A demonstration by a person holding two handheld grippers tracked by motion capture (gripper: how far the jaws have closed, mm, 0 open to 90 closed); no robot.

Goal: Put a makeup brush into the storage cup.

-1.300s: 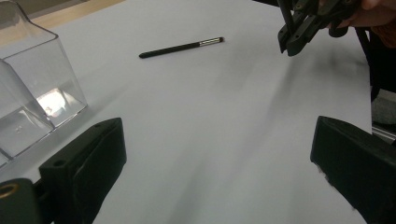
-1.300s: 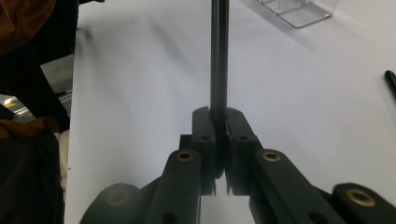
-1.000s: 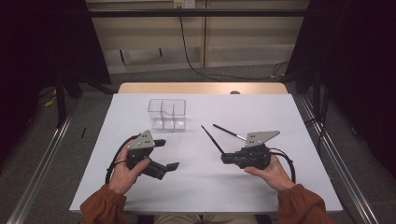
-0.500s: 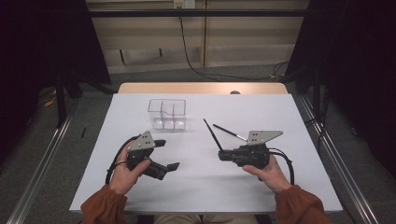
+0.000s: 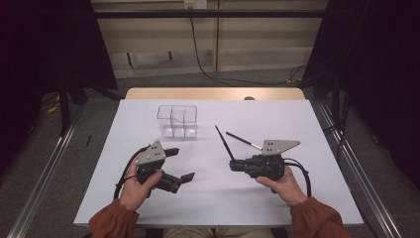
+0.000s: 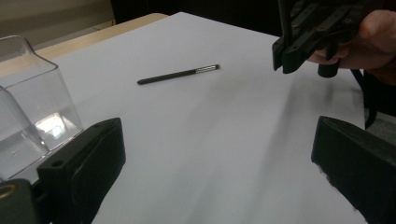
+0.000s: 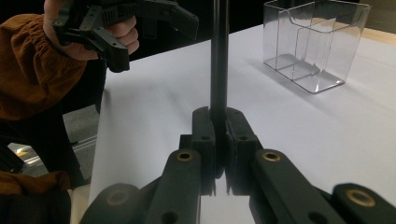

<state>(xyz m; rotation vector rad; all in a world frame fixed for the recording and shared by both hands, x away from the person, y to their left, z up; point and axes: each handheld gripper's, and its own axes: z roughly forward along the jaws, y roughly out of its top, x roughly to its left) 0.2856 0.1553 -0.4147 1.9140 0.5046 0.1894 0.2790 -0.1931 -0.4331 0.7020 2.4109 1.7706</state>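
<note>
My right gripper is shut on the lower end of a thin black pen, which slants up and away toward the clear box. In the right gripper view the pen stands upright between my pressed-together jaws. A second black pen lies flat on the white table just beyond my right gripper; the left gripper view has that pen too. My left gripper hovers at the front left, open, with nothing between its jaws.
A clear plastic box with compartments stands at the back middle-left of the white table. In the right gripper view the box sits at the far right. Dark curtains and floor rails flank the table.
The held pen has swung more upright, its free end lifting away from the table. The right hand turned slightly. The left gripper has stayed put.
</note>
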